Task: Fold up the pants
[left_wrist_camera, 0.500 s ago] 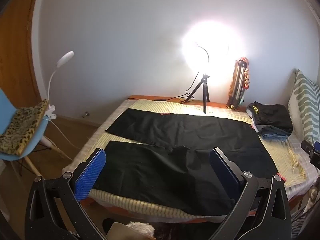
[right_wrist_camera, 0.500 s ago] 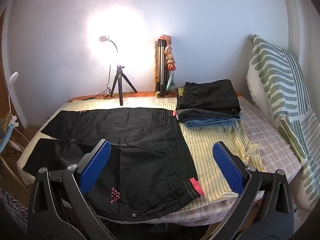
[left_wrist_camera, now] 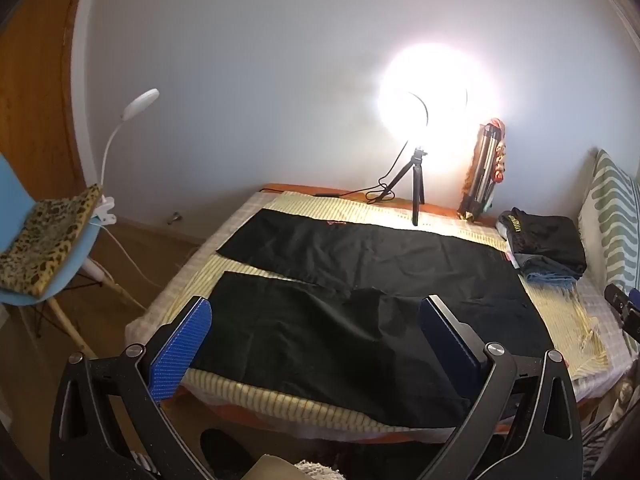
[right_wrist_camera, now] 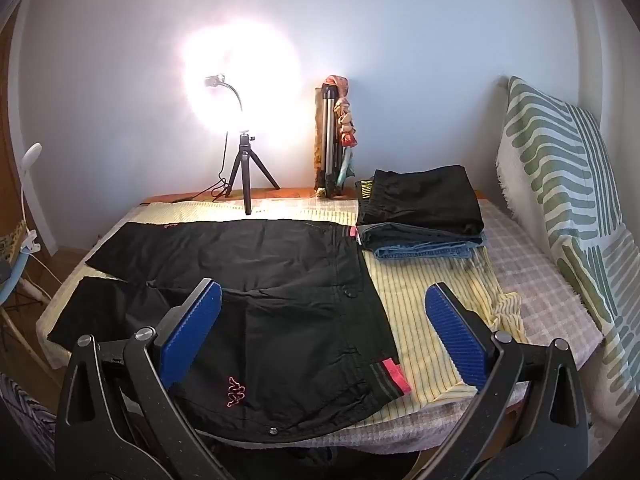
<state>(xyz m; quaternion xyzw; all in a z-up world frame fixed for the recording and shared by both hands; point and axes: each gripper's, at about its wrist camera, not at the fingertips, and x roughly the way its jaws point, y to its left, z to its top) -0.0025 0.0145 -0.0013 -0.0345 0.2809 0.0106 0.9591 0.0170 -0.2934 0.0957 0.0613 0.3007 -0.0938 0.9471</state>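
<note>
pants (right_wrist_camera: 260, 280): black, spread flat on the bed (right_wrist_camera: 532, 280), legs apart toward left, waistband right, unfolded | left gripper (left_wrist_camera: 316, 344): jaws wide apart, nothing held, above near leg | right gripper (right_wrist_camera: 324, 332): jaws wide apart, nothing held, above waist end | folded clothes stack (right_wrist_camera: 424, 212): far right, clear of pants

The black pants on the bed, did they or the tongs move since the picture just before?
Nothing visibly changed. The black pants lie spread flat on the bed, and the left tongs and right tongs hang wide open above them, holding nothing.
</note>
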